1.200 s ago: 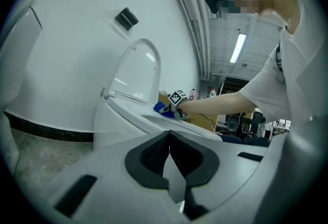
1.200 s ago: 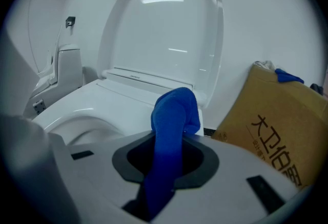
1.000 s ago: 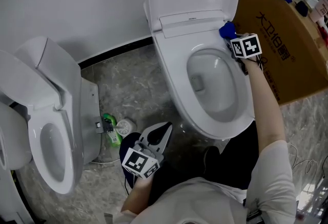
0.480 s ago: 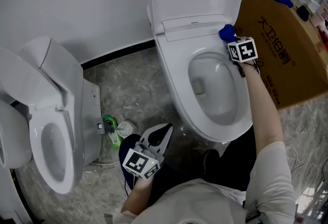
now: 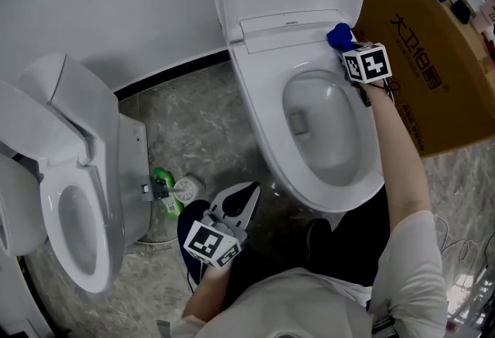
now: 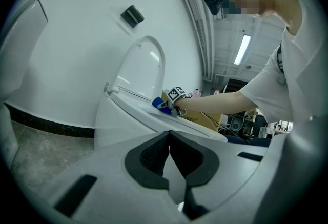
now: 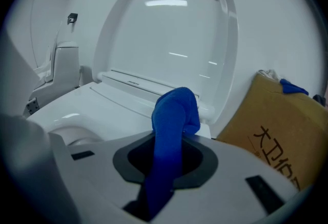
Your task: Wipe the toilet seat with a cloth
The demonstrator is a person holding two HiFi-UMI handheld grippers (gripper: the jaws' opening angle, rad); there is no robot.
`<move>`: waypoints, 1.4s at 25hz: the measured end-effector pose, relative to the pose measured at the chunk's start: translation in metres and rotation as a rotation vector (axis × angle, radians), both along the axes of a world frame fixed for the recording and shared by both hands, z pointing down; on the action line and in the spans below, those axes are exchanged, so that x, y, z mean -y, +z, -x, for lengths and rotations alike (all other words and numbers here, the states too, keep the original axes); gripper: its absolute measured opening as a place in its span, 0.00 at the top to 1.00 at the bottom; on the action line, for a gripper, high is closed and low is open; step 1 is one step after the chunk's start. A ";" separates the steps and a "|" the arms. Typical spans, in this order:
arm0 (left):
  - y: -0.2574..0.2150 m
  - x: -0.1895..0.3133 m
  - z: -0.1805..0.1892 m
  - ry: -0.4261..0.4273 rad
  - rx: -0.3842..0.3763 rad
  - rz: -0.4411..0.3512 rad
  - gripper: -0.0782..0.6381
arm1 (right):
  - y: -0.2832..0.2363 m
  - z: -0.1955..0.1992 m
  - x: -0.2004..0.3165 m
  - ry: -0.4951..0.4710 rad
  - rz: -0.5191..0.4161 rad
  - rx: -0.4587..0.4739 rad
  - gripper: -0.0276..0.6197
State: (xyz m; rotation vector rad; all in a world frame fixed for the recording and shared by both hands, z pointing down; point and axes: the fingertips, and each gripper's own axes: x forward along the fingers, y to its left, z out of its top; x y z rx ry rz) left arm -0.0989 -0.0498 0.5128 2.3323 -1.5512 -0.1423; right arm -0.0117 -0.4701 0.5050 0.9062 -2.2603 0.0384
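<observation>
Grey marbled floor [image 5: 197,124]; left toilet [image 5: 81,143], right toilet [image 5: 259,89] standing on it; green bottle [image 5: 172,207] between; cardboard box [image 5: 433,66] right.

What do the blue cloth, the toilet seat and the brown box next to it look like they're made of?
The blue cloth: soft fabric, perhaps microfibre; matte, it folds limply. The toilet seat: glossy white, likely plastic or ceramic; lights reflect off it. The brown box: cardboard; matte brown with printed characters.
</observation>
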 end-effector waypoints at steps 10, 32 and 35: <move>0.004 -0.001 0.005 -0.010 -0.009 0.009 0.88 | -0.003 0.026 0.005 0.003 -0.034 0.008 0.87; -0.011 -0.019 0.018 -0.037 0.005 -0.015 0.88 | -0.002 0.084 -0.026 0.023 0.029 0.123 0.87; -0.013 -0.022 0.022 -0.049 0.011 -0.017 0.88 | -0.002 0.088 -0.030 0.035 0.042 0.147 0.87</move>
